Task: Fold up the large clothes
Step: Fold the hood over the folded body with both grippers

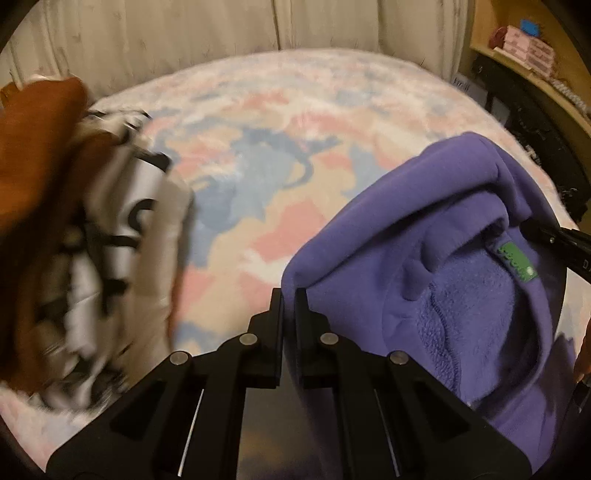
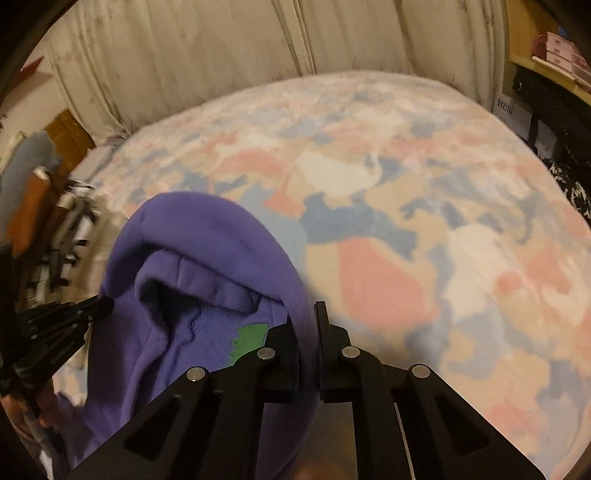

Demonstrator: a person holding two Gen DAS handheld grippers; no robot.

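Left wrist view: left gripper (image 1: 290, 295) near bottom centre, jaws pinched together on the edge of a purple fleece hoodie (image 1: 424, 240), which hangs bunched at right, lifted above the bed. Inside of the neck opening faces the camera, green label (image 1: 517, 260) showing on the collar. Right gripper (image 1: 526, 223) comes in from the right edge, tip clamped on the hoodie's far side near that label. Under everything, a fluffy blanket (image 1: 277, 166) in pink, blue and beige patches. Left side: blurred pile of clothes (image 1: 110, 240), black-and-white print with an orange-brown garment (image 1: 33, 147) on top. Pale curtain (image 1: 184, 33) at far; wooden shelf (image 1: 524, 62) with pink boxes (image 1: 528, 48) far right. Right wrist view: right gripper (image 2: 308, 306) near bottom centre, jaws closed on the purple hoodie's (image 2: 207, 240) rim, cloth between the fingers. Hoodie hangs left of centre, green label (image 2: 251, 339) just beside the jaws. Left gripper (image 2: 105, 304) at left edge, gripping the hoodie's opposite rim. Blanket (image 2: 406, 221) fills right and far; clothes pile (image 2: 70, 236) blurred at left; curtain (image 2: 221, 55) at far.
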